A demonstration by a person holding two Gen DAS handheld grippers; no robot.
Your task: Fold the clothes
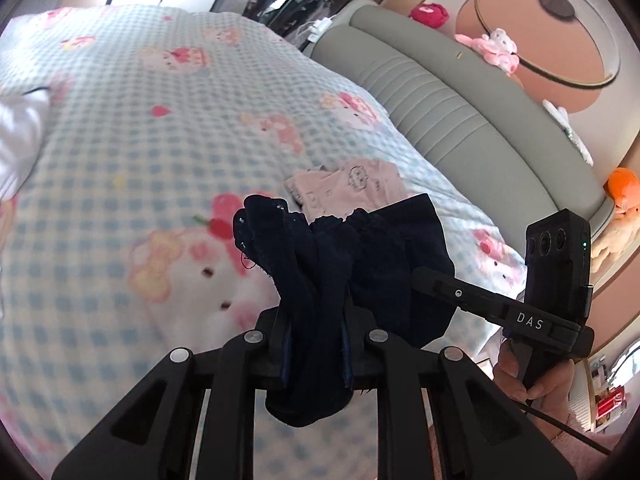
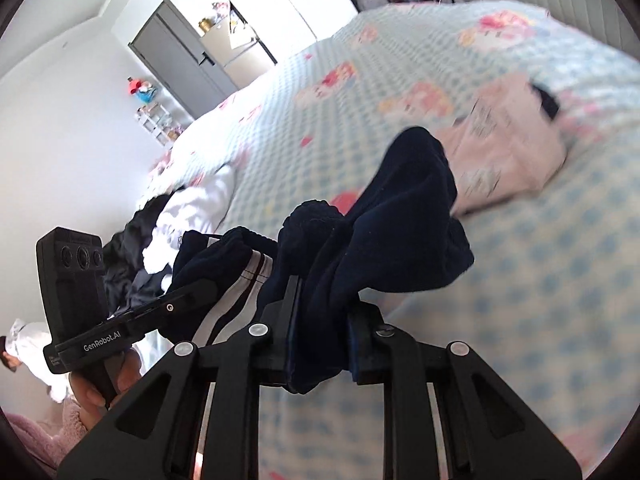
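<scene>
Two handheld grippers hold one dark navy garment (image 1: 320, 280) up above a bed. In the left wrist view, the left gripper (image 1: 316, 344) has its jaws closed tight on a bunched fold of the cloth. The fabric rises crumpled ahead of the fingers, and a tail of it hangs down between them. The right gripper (image 1: 500, 308) comes in from the right side of that view, its tip against the same garment.

In the right wrist view, the right gripper (image 2: 320, 344) is likewise pinched shut on the navy fabric (image 2: 384, 232), which stretches away to the left toward the other gripper (image 2: 120, 320). A white-striped edge of the garment shows near that tool.

Below both tools lies a blue-and-white checked bedspread (image 1: 120, 140) printed with pink cartoon cats. A folded pale pink garment (image 1: 348, 188) rests on the bedspread just beyond the navy one, apart from it. A heap of white and dark clothes (image 2: 180, 216) sits at the far side of the bed. A grey padded headboard (image 1: 440, 100) curves along the bed's edge, with plush toys (image 1: 496, 46) on the ledge beyond.
</scene>
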